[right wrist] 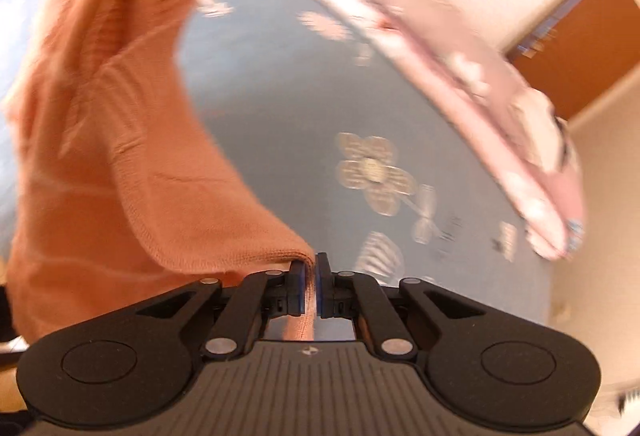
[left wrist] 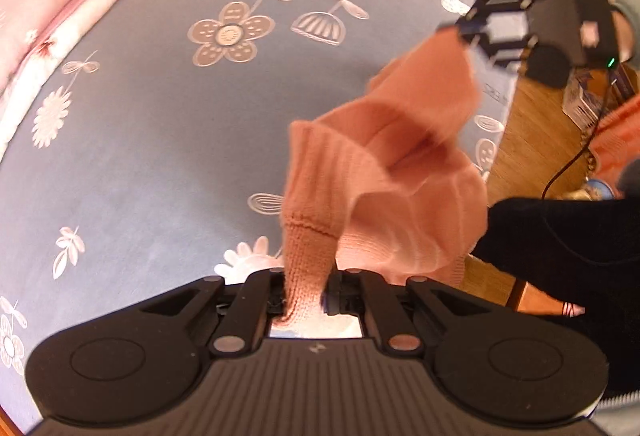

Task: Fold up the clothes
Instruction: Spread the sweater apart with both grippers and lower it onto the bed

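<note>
Two claws, the left claw point(left wrist: 306, 290) and the right claw point(right wrist: 311, 286), each pinched a corner of the orange sweater point(left wrist: 384, 172), holding it up over the blue bed point(left wrist: 160, 124) so it could hang open for folding.

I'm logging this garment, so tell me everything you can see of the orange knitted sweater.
The orange knitted sweater looks soft, with ribbed bands at its edges. It hangs bunched in the air above the blue flowered bedspread, pinched by the left gripper at one ribbed end and by the right gripper at a corner.
</note>
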Tool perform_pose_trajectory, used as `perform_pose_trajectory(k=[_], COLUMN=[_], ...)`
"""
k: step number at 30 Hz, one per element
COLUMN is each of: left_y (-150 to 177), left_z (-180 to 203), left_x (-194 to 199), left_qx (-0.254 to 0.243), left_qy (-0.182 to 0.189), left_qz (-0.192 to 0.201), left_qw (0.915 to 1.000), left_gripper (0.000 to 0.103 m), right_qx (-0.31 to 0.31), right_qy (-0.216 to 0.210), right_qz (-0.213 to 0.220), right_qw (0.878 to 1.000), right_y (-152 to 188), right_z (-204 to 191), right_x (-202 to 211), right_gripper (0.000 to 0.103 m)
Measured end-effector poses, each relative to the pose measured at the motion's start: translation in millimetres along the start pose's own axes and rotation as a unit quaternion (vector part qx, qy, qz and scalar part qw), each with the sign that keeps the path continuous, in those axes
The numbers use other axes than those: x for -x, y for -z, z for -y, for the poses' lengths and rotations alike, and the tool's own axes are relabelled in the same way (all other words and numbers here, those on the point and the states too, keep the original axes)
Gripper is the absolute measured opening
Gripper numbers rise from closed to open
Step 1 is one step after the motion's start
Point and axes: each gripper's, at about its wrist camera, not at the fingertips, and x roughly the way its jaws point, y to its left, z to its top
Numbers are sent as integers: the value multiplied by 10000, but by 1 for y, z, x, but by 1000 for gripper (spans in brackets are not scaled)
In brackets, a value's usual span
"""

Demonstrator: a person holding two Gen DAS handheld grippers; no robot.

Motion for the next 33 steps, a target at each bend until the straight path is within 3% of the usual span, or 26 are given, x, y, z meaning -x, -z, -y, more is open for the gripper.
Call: perform_pose_trajectory(k=[4,7,14,22,24,25,27,28,29,31,33], left_y=[2,-2,-25,-74,-80,-81,-76,-72,-68,-54,-35], left_z=[-10,-21,-57,-89,-96,-98,-101,-101,-101,-94,-79], left_x=[-2,-16,-62,-122,-146,-159,-180,-189,-198,-202,-200], left_qx=[-73,141,594,1161,1318,1420,1702,1833,1962,2180,2408], left_qy=[-257,-415,-1053,-1964,-2065,-2075,-2135,-2173,-2203,-2103,-1746], left_qz=[84,104,265,504,525,538,567,589,611,663,765], left_qw=[9996,9990,9923,9723,9681,9664,9603,9569,9535,9507,9517], left_gripper=[3,4,6,7,10,13,28,37,39,40,42], right_qx=[-145,-197,-325,-378,-367,-315,-293,-329,-445,-738,-1021], right_qy=[367,502,889,1265,1204,1189,1007,871,724,436,151], right_qz=[-7,-78,-192,-205,-249,-278,-311,-360,-393,-457,-555], right_qw=[9992,9985,9953,9910,9917,9920,9940,9950,9956,9953,9931], right_y=[1,0,-16,-32,-29,-26,-19,-15,-10,4,22], right_z=[27,49,86,95,87,81,70,66,63,60,56], right_x=[-7,-22,-94,-154,-176,-187,-199,-202,-202,-194,-182], right_gripper=[6,6,6,6,16,33,51,51,51,56,57])
